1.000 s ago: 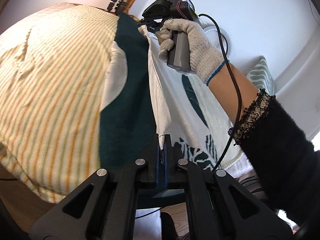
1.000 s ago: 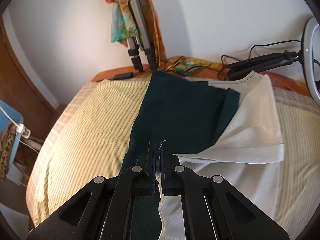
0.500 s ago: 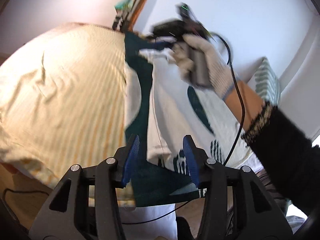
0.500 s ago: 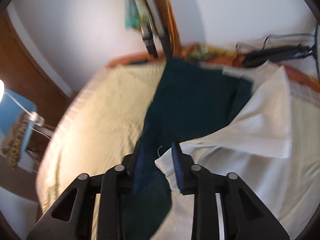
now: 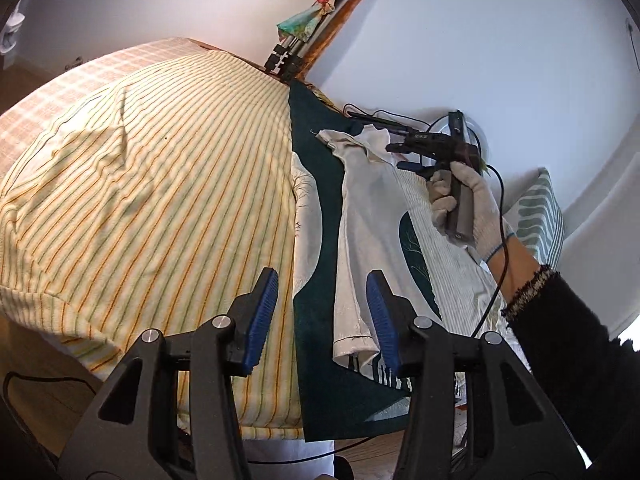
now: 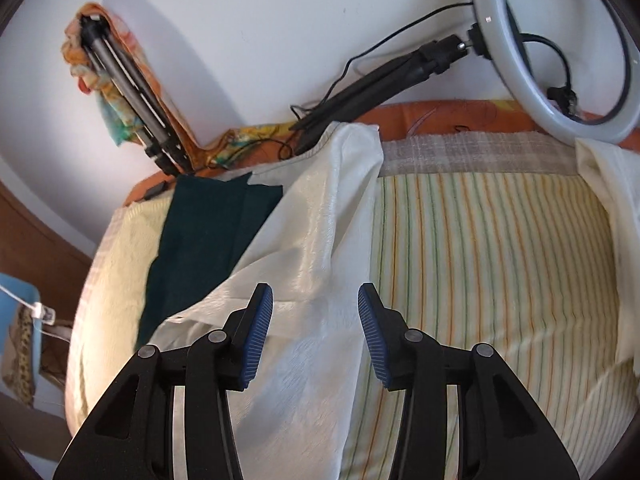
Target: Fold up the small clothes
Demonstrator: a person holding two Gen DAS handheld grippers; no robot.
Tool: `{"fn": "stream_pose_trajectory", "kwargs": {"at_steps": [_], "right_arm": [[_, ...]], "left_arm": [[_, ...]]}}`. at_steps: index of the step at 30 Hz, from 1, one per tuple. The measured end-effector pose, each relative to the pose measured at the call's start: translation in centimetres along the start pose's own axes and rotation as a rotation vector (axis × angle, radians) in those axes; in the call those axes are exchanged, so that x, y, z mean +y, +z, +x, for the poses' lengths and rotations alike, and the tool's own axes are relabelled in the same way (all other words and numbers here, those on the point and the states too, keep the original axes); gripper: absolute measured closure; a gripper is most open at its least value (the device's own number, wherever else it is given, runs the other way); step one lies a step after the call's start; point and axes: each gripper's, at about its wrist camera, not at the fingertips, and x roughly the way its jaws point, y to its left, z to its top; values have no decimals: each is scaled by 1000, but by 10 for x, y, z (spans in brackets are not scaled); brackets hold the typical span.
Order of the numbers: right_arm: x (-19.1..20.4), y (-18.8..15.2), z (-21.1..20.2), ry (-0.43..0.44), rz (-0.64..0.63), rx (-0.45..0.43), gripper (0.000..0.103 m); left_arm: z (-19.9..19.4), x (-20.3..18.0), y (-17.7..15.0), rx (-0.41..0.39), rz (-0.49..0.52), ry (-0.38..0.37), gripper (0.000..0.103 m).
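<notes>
Hardly any lettering readable: only a tiny pale mark on the right gripper (image 5: pixel 404 147), right of centre in the left wrist view, too small to make out.

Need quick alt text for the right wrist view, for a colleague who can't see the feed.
The right hand-held gripper is open and empty, its blue pads above a cream garment lying folded over on a striped bedspread. A dark green cloth lies under the garment's left side, and a ring light and a tripod stand by the white wall behind.
</notes>
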Motion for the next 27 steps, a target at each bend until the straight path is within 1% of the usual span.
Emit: {"fn": "stream_pose_trajectory", "kwargs": {"at_steps": [1,2,3,4,8,10,12,15,17,20,22,25,27], "right_arm": [[3,0,5,-5,-19,12,68],[5,-1,7,-4,-40,24,92],[8,0,10,4,-54,37,101],[10,3,11,15,-56,33,100],[23,25,-2,120,-47,-34,101],[34,39,-4,151,-46,-53,101],[50,54,3,174,-53,-61,101],[72,70,25,138,-98,-53,101],[81,77,48,111,-108,-28,101],[88,79,78,112,-99,9,101],[93,79,96,94,-111,28,101],[95,75,104,76,-121,40,97],[94,76,101,88,-116,31,85]], "left_arm": [[3,1,0,3,-2,-1,57],[5,2,0,6,-6,-2,57],[7,2,1,10,-11,-4,57],[9,3,2,13,-15,-3,57],[14,8,3,30,-42,-12,57],[16,10,3,33,-50,-10,57],[16,12,4,30,-51,-3,57],[15,17,5,33,-69,0,57],[15,19,6,35,-77,2,57],[15,20,7,36,-78,3,57],[16,18,6,42,-67,6,57],[16,16,6,46,-61,8,57],[15,15,6,39,-58,18,57]]}}
